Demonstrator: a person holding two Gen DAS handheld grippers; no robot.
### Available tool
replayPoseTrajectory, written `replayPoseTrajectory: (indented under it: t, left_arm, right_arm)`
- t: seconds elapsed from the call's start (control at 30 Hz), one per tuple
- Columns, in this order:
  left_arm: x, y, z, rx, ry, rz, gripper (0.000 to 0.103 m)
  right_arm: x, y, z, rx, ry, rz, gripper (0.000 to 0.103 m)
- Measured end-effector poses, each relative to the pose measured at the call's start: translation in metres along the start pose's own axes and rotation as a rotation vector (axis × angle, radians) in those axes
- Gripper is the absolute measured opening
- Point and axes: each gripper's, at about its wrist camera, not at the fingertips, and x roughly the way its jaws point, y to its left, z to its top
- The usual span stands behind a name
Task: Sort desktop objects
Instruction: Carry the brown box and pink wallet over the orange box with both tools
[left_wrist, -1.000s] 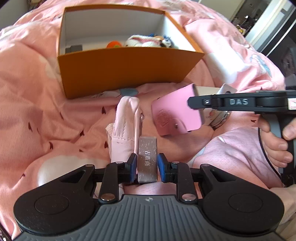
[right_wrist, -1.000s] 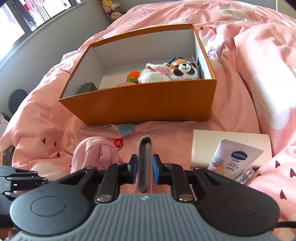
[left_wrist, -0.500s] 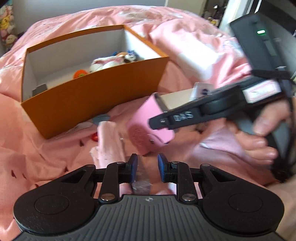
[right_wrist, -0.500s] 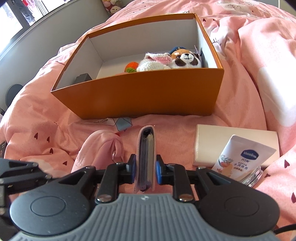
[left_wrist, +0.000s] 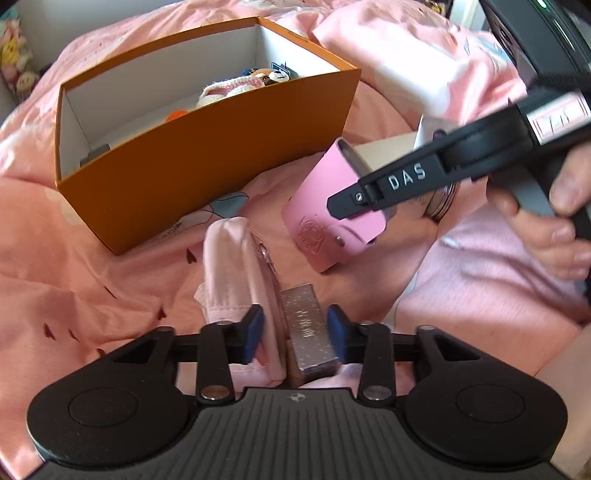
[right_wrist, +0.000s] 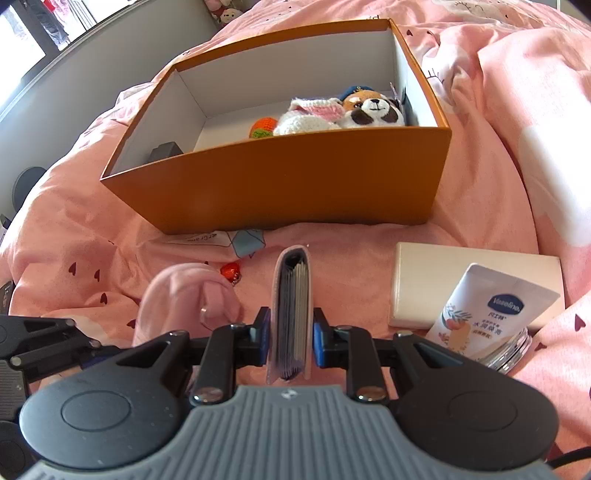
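R gripper (right_wrist: 289, 334) pinches pink card wallet (right_wrist: 290, 314); lift straight, drop in orange box (right_wrist: 295, 184). L gripper (left_wrist: 294, 332) opening, silver bar (left_wrist: 308, 328) loose btwn pads.

One orange box (right_wrist: 295, 184) sits on the bed, with two plush toys inside it: a crocheted bunny (right_wrist: 310, 116) and a dog (right_wrist: 373, 110). Also inside are one small orange ball (right_wrist: 264, 127) and one dark block (right_wrist: 166, 151). Outside it lie one pink card holder (right_wrist: 291, 314), one pink pouch (right_wrist: 181, 299), one silver bar (left_wrist: 306, 325), one cream box (right_wrist: 461, 277), one lotion tube (right_wrist: 491, 310).
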Motion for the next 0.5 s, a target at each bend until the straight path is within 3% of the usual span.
replayPoseTrajectory:
  t: [0.07,0.2,0.3,0.5]
  left_arm:
    - [0.001,0.003,-0.001,0.011,0.014,0.031,0.062]
    - [0.009,0.018,-0.006,-0.031,0.043,0.078,0.062]
    - [0.006,0.023,-0.010,-0.060,0.003,0.058,0.063]
    - [-0.009,0.015,-0.015,-0.017,-0.107,0.037,0.063]
  right_arm:
    - [-0.001,0.000,-0.001,-0.001,-0.002,0.002,0.026]
    - [-0.001,0.002,-0.002,-0.015,-0.007,-0.001,0.023]
    - [-0.002,0.004,-0.002,-0.024,-0.010,-0.007,0.022]
    - [-0.003,0.007,-0.002,-0.038,-0.012,-0.017,0.021]
